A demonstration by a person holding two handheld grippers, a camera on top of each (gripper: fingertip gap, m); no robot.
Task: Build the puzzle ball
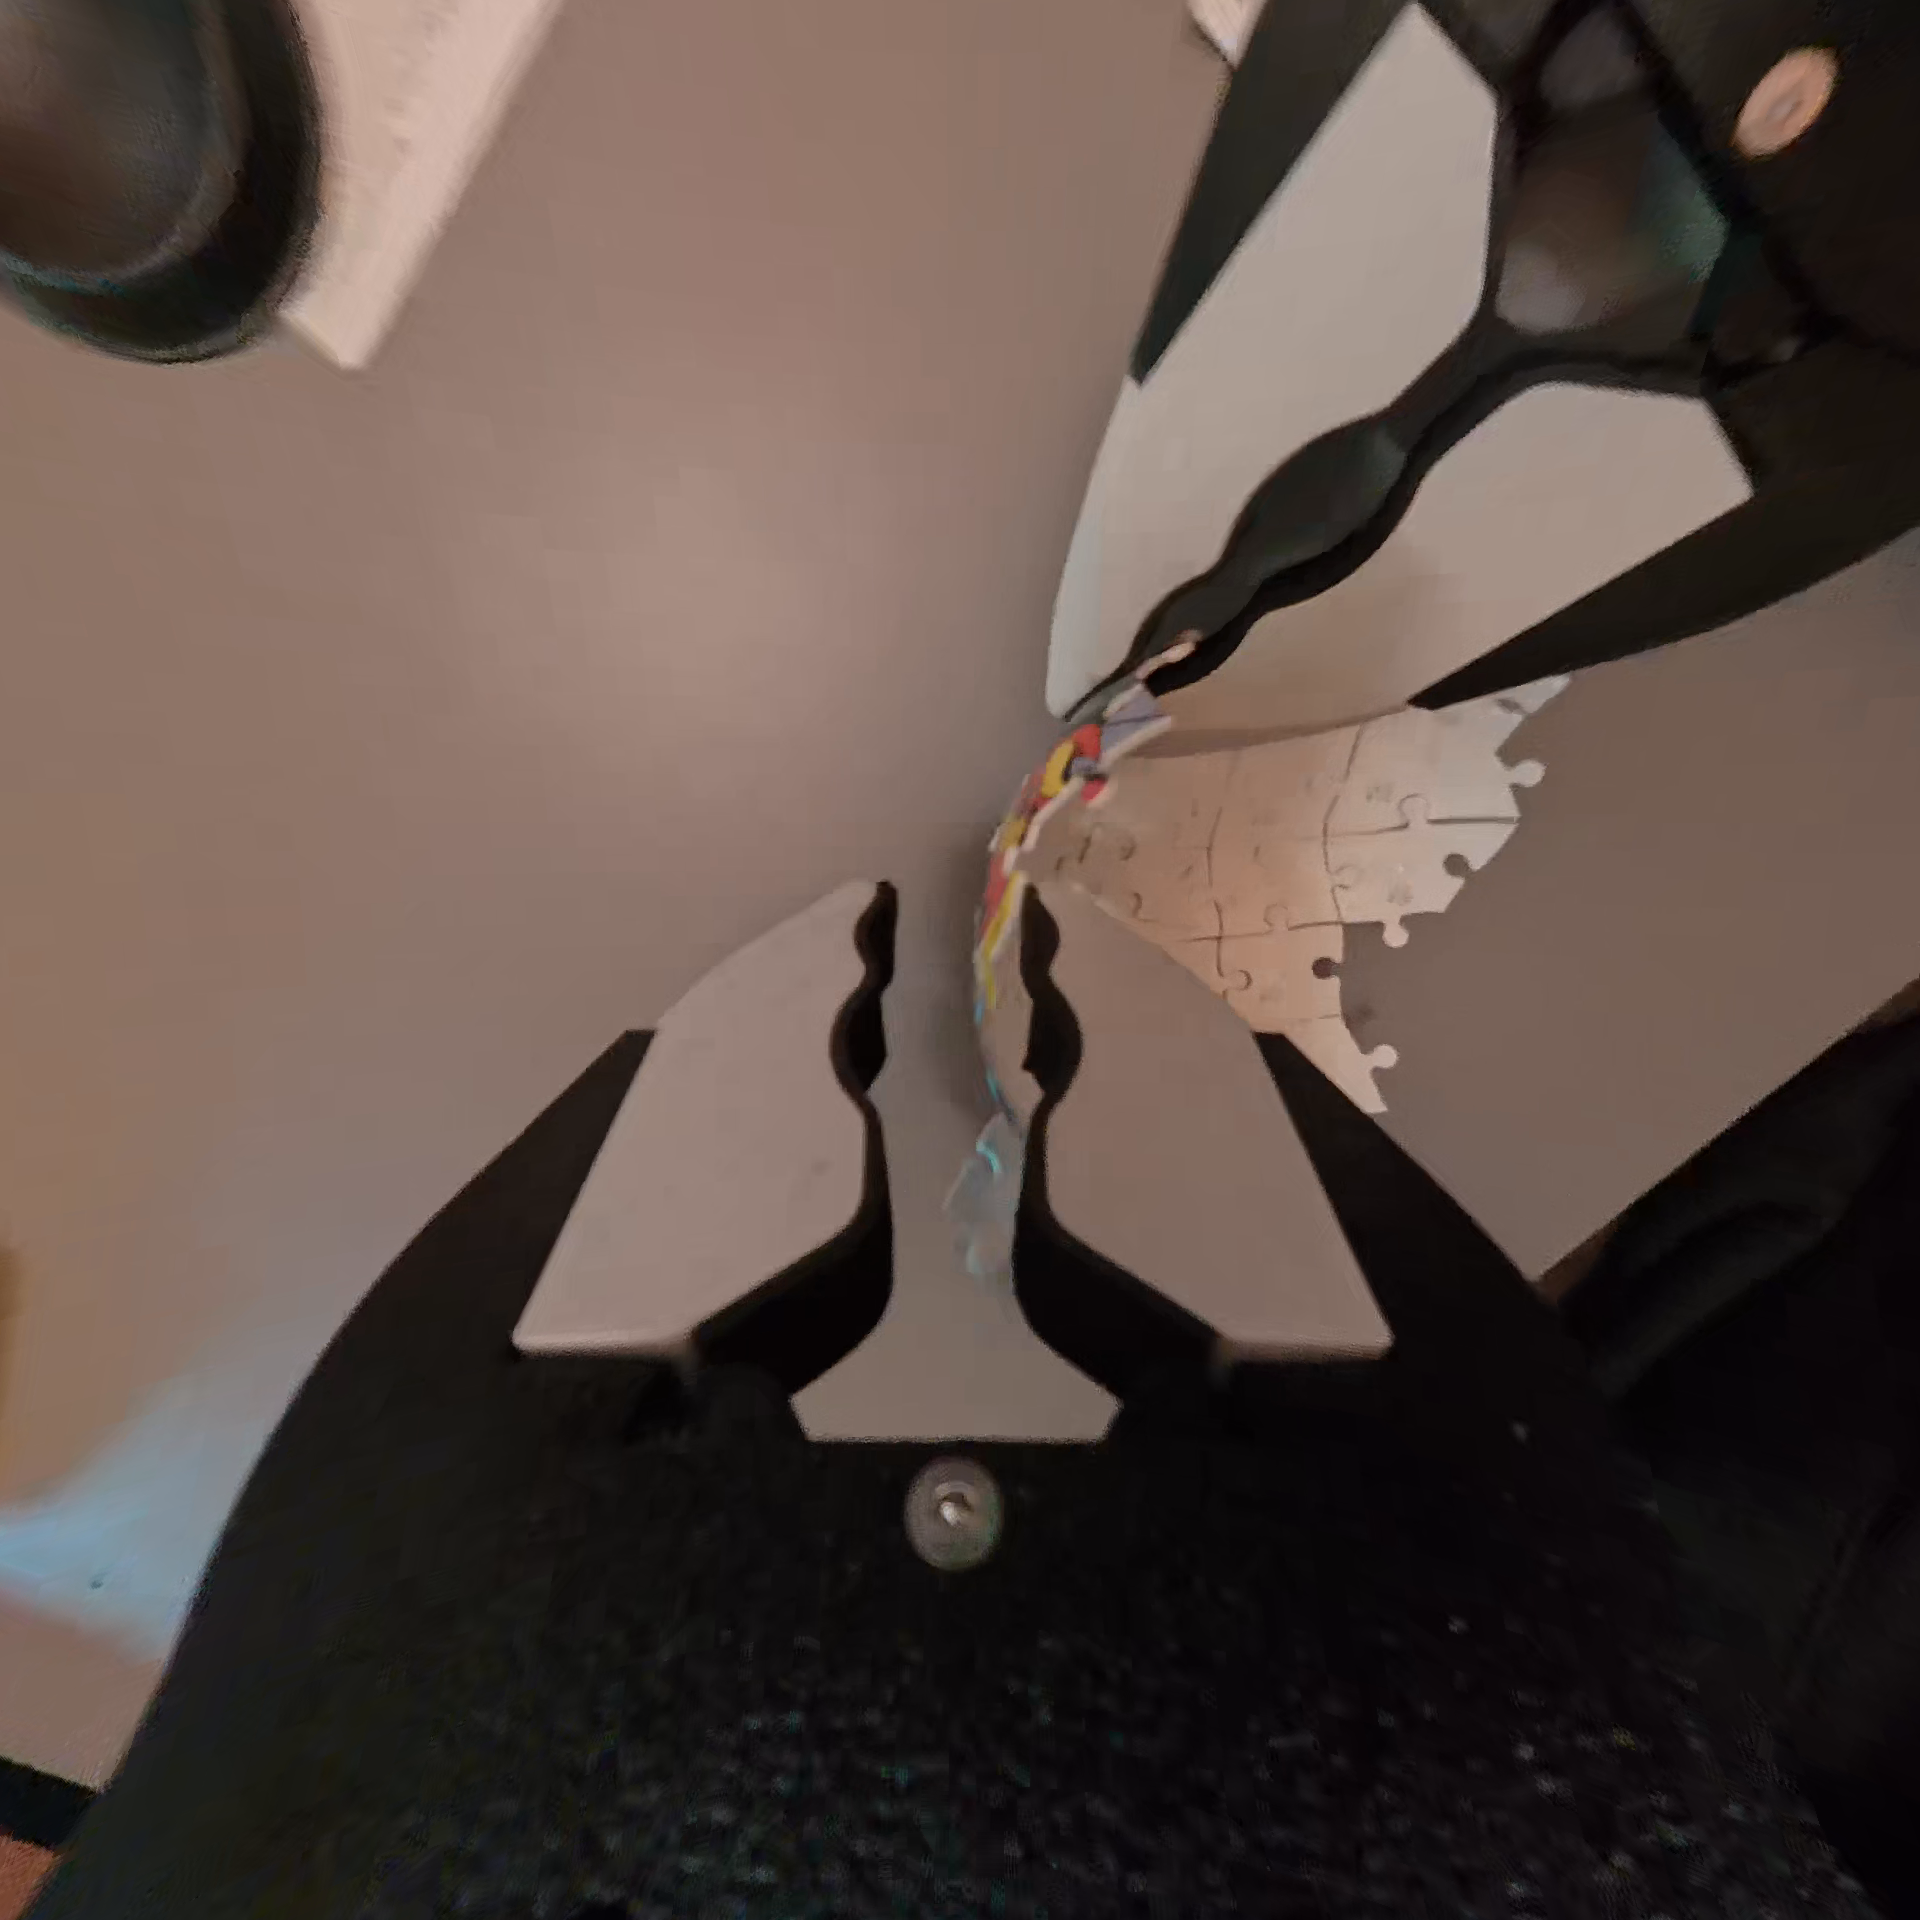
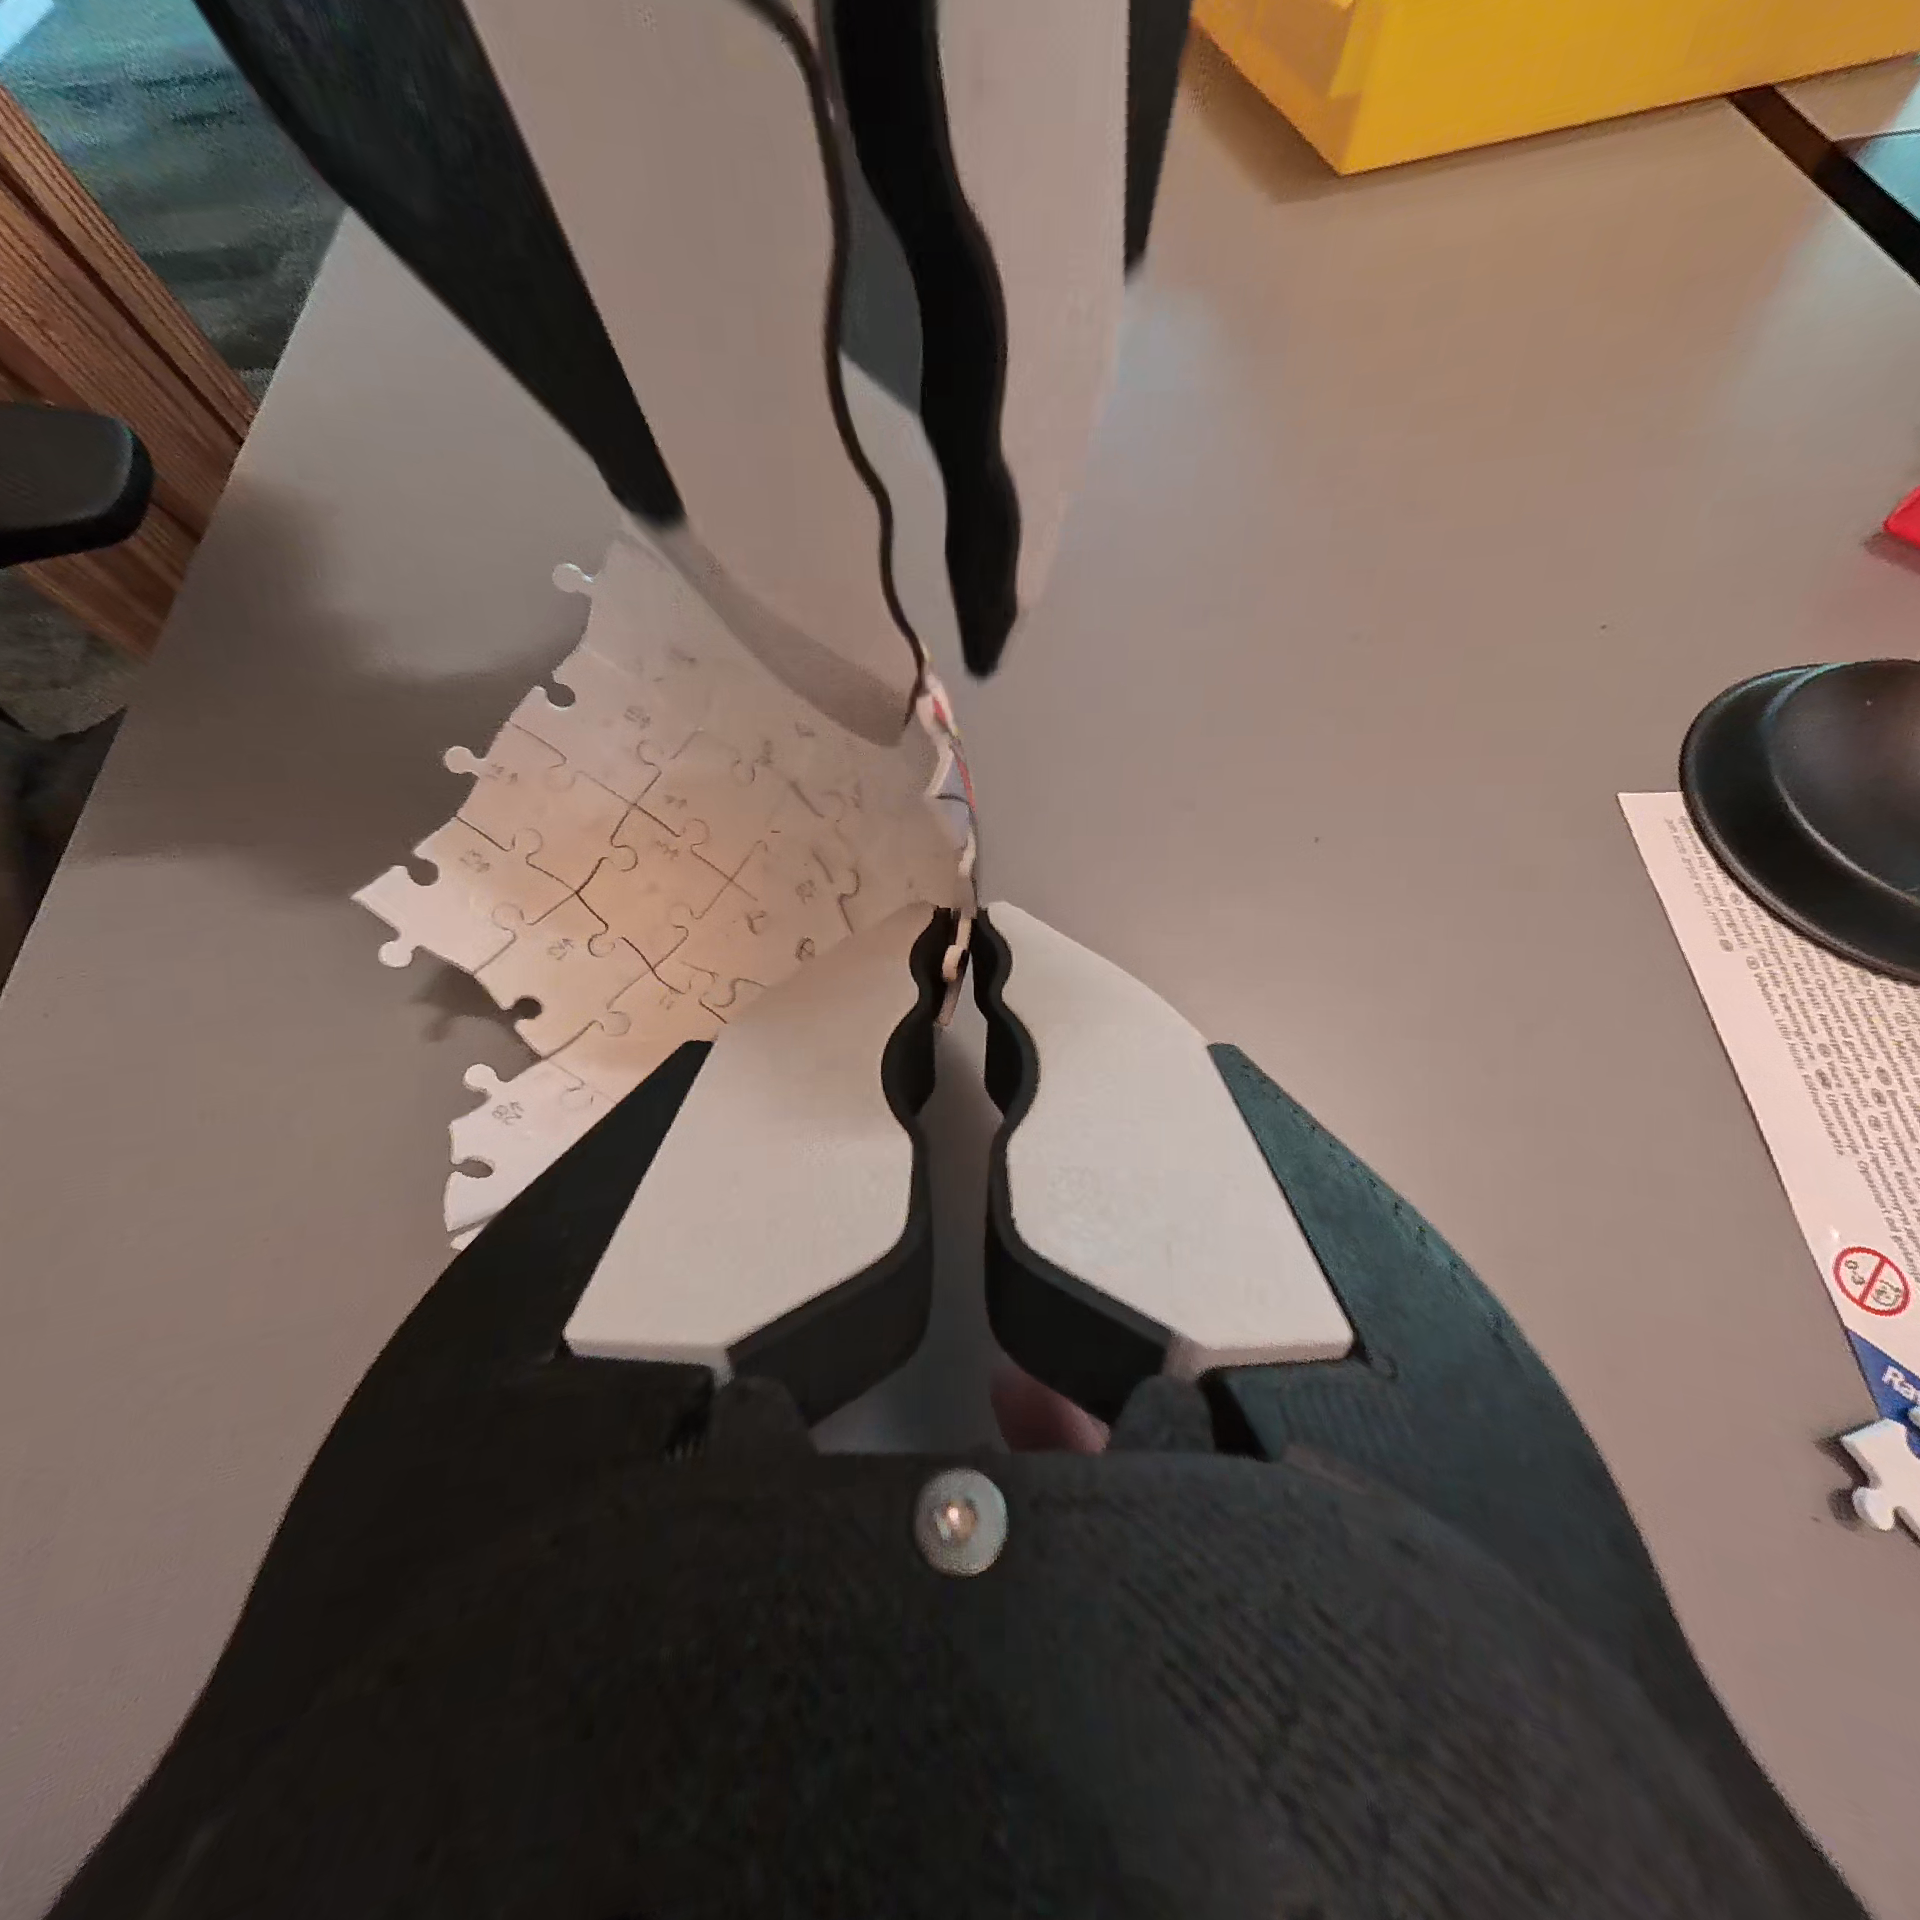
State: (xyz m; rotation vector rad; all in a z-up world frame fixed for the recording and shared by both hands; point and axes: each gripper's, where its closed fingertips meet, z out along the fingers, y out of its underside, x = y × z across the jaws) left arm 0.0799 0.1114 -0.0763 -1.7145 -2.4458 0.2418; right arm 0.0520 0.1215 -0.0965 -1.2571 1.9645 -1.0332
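left claw [image 1: 956, 925]: my jaws stand apart, the shell's coloured rim runs between them; looks to touch only the right-hand finger, so bracing, not clamping.
right claw [image 2: 961, 951]: pinched shut on the rim at a small white tab, whether loose piece or shell edge I can't tell.
shell [image 2: 665, 831]: curved sheet of joined pieces, blank numbered back towards my right camera, print side away. Held up over the grey surface [image 2: 1455, 520], not resting flat as far as I can see.
why: two holds on one edge keep the curve stiff while a tab gets pressed home, my guess.
progress: partial shell only, ball far from closed.
spare piece [image 2: 1881, 1475]: by the leaflet [image 2: 1787, 1060], surface's right edge.
stand [image 2: 1808, 790]: black, round, on the leaflet's top.
bin [image 2: 1558, 73]: yellow, far right corner.
risk: thin rim could buckle or joints pop if I squeeze off-axis.
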